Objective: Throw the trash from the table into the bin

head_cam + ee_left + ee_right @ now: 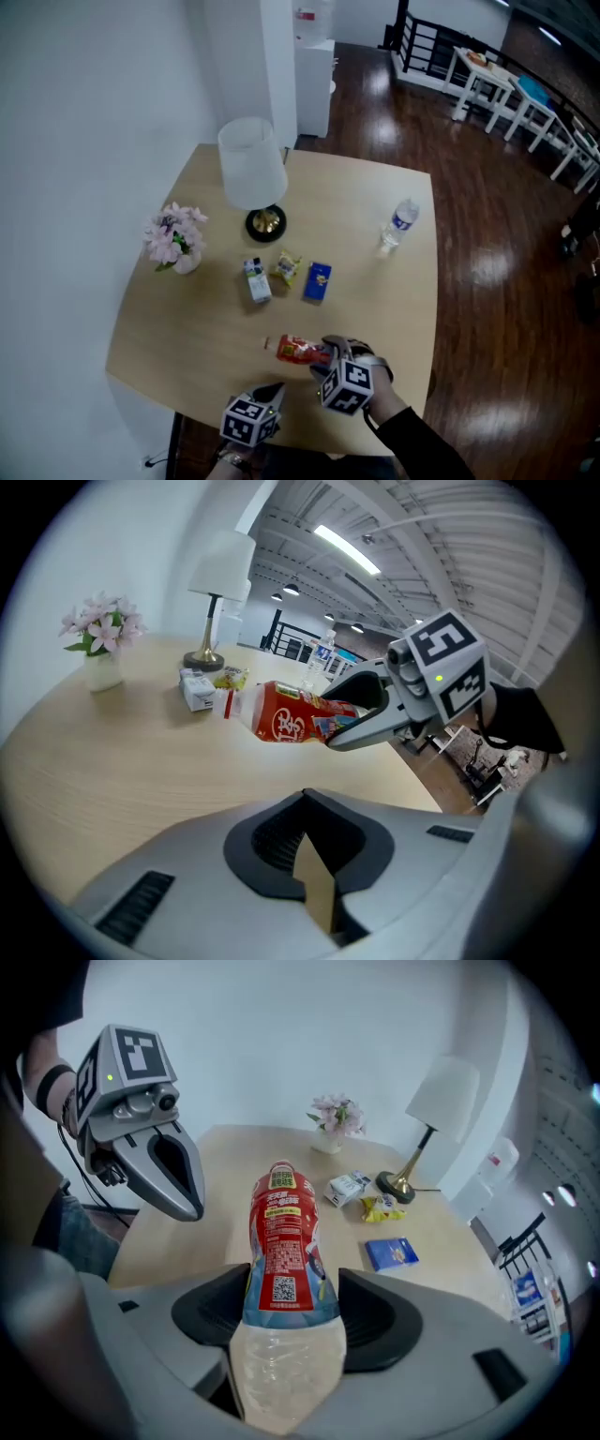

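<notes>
**A:** Which step are you on?

**B:** Pickup. Your right claw (286, 1309) grips the red-labelled bottle (281, 1241) over the surface (178, 323). Your left claw (309, 860) is closed and empty. Next, carry it to the bin, which no view shows.

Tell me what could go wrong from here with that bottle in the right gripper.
1. The right gripper holds the bottle near its clear end, so the long labelled part sticks out and could tip or slip from the fingers.
2. The left gripper sits close beside the bottle; a swing might knock them together.
3. No bin shows in any view, so the carry would start blind.
</notes>
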`<state>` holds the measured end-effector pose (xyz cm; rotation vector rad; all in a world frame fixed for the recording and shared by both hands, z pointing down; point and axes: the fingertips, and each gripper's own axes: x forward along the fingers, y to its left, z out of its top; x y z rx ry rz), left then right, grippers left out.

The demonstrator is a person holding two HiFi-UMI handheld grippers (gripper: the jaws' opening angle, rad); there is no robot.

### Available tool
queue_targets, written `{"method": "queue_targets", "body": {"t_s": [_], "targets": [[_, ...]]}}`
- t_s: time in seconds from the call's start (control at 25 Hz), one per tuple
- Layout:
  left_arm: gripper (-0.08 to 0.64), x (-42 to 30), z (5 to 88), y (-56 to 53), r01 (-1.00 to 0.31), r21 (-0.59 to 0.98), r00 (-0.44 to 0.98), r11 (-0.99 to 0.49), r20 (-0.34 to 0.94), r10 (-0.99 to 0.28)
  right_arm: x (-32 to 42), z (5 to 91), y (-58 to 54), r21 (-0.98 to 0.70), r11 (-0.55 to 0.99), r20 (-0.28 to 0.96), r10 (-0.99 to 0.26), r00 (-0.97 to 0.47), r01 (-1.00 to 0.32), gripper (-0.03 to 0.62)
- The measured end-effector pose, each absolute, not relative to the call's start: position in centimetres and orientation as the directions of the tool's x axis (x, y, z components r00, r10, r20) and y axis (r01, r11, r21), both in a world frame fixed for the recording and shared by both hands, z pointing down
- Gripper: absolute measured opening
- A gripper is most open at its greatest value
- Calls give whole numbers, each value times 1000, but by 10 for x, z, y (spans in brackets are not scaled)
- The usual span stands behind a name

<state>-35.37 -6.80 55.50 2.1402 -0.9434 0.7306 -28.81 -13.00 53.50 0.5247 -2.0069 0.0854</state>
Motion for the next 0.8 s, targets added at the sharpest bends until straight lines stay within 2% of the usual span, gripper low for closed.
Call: {"method": "queue_targets", "body": {"t_s": [0.36, 0.64, 0.8], "targets": [[0, -210, 543, 3, -770, 329, 581, -547, 715, -388, -139, 501, -29, 81, 778, 783, -436, -443, -623, 305], [0, -51, 541, 59, -644, 302, 640, -703, 716, -278, 26, 522, 62, 60, 608, 791, -513, -334, -792, 305], [0, 22, 544, 87, -604, 303, 657, -737, 712, -246, 102, 537, 106, 29, 513, 799, -527, -288, -858, 305]]}}
